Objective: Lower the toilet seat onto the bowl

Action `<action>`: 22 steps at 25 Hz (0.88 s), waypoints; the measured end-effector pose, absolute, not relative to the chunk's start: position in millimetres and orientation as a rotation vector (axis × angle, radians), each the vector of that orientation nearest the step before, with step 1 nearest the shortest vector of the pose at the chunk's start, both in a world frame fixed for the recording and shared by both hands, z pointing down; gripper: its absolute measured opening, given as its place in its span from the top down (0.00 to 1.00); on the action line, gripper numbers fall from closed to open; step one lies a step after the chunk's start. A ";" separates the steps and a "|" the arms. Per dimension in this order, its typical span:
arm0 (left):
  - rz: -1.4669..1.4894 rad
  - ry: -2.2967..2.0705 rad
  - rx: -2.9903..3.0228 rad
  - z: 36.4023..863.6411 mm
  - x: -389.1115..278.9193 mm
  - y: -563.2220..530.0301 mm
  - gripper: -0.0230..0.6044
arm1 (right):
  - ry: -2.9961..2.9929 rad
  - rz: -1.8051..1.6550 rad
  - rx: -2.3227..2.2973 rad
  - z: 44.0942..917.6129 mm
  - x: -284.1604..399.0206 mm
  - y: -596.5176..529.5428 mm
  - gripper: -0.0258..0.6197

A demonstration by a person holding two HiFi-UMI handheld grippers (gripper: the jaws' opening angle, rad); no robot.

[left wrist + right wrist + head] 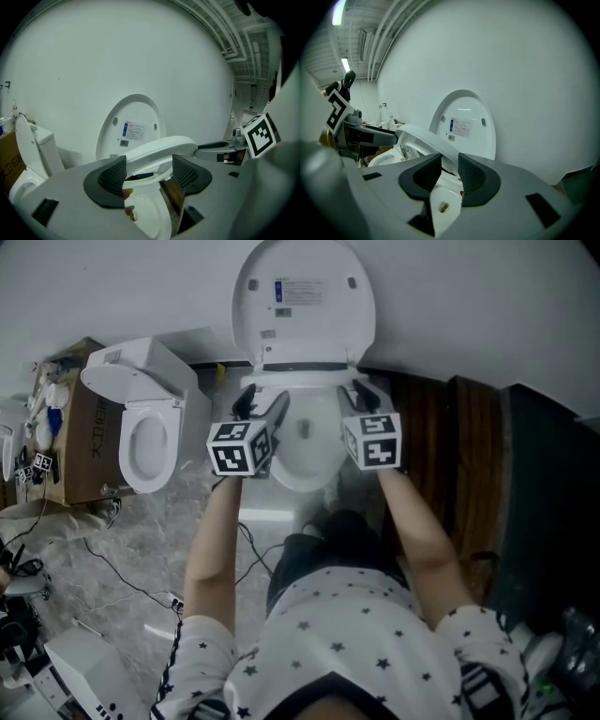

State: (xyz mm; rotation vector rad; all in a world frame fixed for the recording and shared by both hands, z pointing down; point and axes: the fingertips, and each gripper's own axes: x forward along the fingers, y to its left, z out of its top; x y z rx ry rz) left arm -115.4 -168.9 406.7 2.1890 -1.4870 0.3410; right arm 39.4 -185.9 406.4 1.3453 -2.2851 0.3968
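**Operator, outfit and hand tools**

White short-sleeved top (347, 634) scattered with dark stars; dark lower garment (302, 563). Left tongs (262, 404) and right tongs (361, 395): grey bodies, black mesh-textured pads (115, 176), each carrying a white cube (239, 448) printed with black square markers.

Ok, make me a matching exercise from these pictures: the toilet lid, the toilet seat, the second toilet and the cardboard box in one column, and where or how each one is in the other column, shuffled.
Column one
1. toilet lid
2. toilet seat
3. second toilet
4. cardboard box

Column two
A. tilted partway down, between the jaws of the left gripper and the right gripper
B. brown, at the left edge of the head view
C. upright against the wall
D. white, standing just right of the brown thing

Pairs: 1-C, 2-A, 3-D, 4-B
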 end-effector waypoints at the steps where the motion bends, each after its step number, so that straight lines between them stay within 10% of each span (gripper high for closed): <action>1: 0.342 -1.486 2.188 407.5 -115.4 -167.4 0.46 | -2.285 0.397 1.344 407.2 39.3 -184.3 0.78; 22: 0.369 -1.461 2.202 420.4 -111.8 -135.1 0.46 | -2.242 0.417 1.348 426.3 41.4 -146.3 0.78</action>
